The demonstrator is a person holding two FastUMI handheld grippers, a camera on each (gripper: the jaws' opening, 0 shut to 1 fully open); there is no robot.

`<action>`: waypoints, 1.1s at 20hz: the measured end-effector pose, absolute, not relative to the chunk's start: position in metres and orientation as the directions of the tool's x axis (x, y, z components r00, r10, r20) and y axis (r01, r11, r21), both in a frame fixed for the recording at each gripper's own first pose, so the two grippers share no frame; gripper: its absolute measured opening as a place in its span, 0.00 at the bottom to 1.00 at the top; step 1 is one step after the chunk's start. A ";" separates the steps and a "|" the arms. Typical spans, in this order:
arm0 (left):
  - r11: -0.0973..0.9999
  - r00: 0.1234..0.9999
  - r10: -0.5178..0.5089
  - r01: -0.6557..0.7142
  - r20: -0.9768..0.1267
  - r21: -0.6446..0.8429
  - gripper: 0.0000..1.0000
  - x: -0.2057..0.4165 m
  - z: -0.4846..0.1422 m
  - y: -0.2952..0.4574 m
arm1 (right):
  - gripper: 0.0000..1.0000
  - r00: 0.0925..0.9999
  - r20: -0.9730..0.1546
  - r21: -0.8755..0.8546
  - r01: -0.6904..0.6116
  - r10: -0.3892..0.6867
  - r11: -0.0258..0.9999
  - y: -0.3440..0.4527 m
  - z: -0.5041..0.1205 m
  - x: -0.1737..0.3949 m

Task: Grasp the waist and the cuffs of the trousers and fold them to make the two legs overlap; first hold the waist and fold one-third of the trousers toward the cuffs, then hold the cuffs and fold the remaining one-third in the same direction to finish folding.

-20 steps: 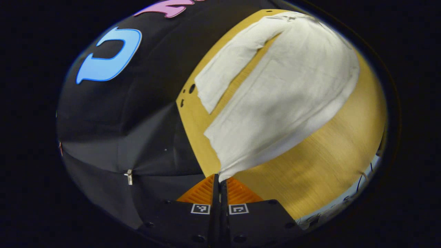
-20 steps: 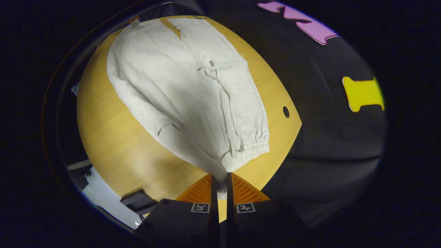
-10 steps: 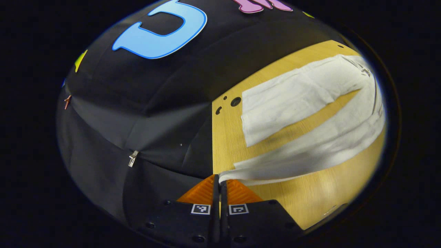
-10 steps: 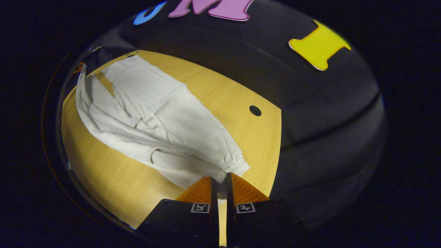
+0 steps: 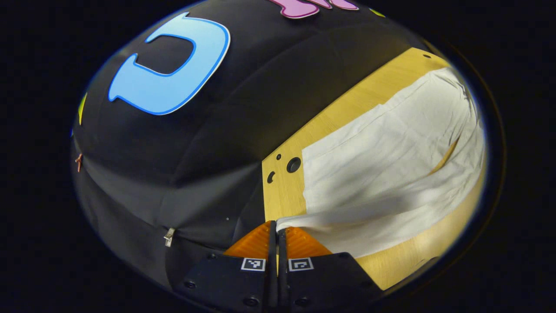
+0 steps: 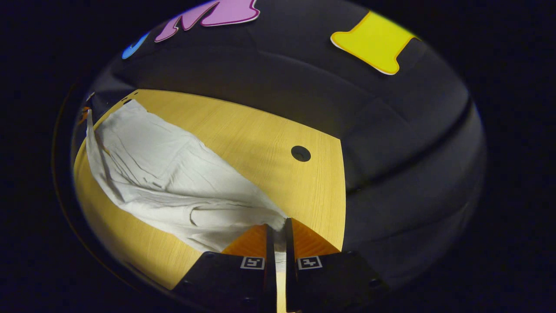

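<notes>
White trousers (image 5: 391, 161) lie along the wooden table (image 5: 347, 108), one leg now folded over the other. In the left gripper view my left gripper (image 5: 277, 228) is shut on the cuff of the upper leg, low over the table's end. The trousers (image 6: 173, 182) in the right gripper view run away to the left, creased and doubled over. My right gripper (image 6: 278, 226) is shut on the waist corner of the white cloth, close to the tabletop (image 6: 260, 143).
Round cable holes (image 5: 293, 164) sit near the table's end beside the cuffs; another hole (image 6: 300, 153) lies past the waist. The black cloth wall (image 5: 195, 152) hangs right behind the table's far edge and ends.
Both grippers carried the near leg and waist edge away from me and down, laying that half over the other leg. The gap between the two legs has closed.
</notes>
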State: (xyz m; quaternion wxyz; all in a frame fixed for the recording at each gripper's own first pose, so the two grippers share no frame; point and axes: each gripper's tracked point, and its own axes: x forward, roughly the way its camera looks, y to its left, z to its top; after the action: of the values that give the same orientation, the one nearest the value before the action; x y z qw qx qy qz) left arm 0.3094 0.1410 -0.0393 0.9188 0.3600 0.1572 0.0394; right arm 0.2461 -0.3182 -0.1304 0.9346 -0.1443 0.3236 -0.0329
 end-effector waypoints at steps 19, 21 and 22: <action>0.995 0.931 0.090 -0.065 -0.353 0.082 0.93 0.376 -0.088 0.118 | 0.94 0.819 -0.561 0.375 0.385 -0.124 0.843 -0.339 -0.069 0.296; 0.997 0.949 0.078 -0.078 -0.304 0.010 0.98 0.369 -0.073 0.119 | 0.99 0.845 -0.503 0.397 0.413 -0.182 0.819 -0.354 -0.060 0.291; 0.996 0.956 0.075 -0.083 -0.285 -0.015 0.98 0.366 -0.069 0.120 | 0.99 0.851 -0.482 0.402 0.429 -0.211 0.809 -0.359 -0.054 0.288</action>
State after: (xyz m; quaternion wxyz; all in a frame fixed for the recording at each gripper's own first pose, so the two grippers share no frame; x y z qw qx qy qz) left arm 0.3655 0.1201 -0.0693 0.9887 -0.0133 0.1436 0.0398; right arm 0.2880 -0.3591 -0.0540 0.9272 0.2562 0.2121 -0.1725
